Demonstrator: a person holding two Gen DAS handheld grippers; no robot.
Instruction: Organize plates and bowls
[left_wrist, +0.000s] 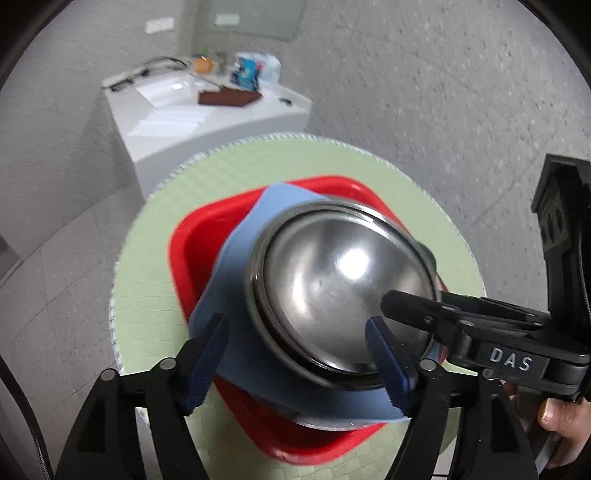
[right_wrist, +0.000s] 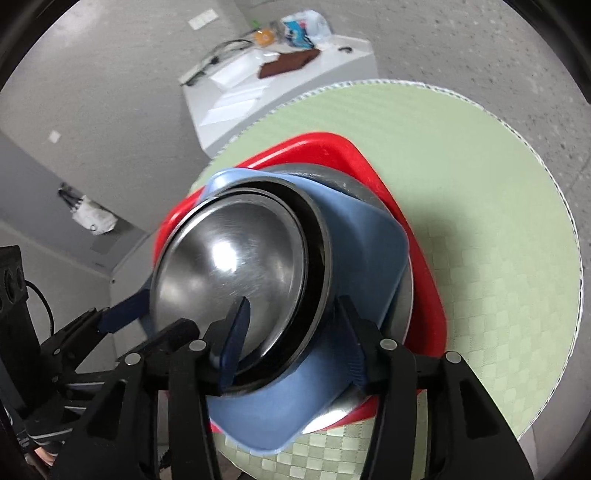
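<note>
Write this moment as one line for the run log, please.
stack: round steel bowl on square blue plate in red square tray | left gripper: open | right gripper: open, straddling bowl rim

Even, soft indoor light; a white glare spot sits on the steel bowl (left_wrist: 332, 280) toward 12 o'clock. Both views are slightly motion-blurred, with fisheye bending and dark vignetted corners.

Steel bowl (left_wrist: 332, 280) atop blue plate (left_wrist: 236, 288)
</note>
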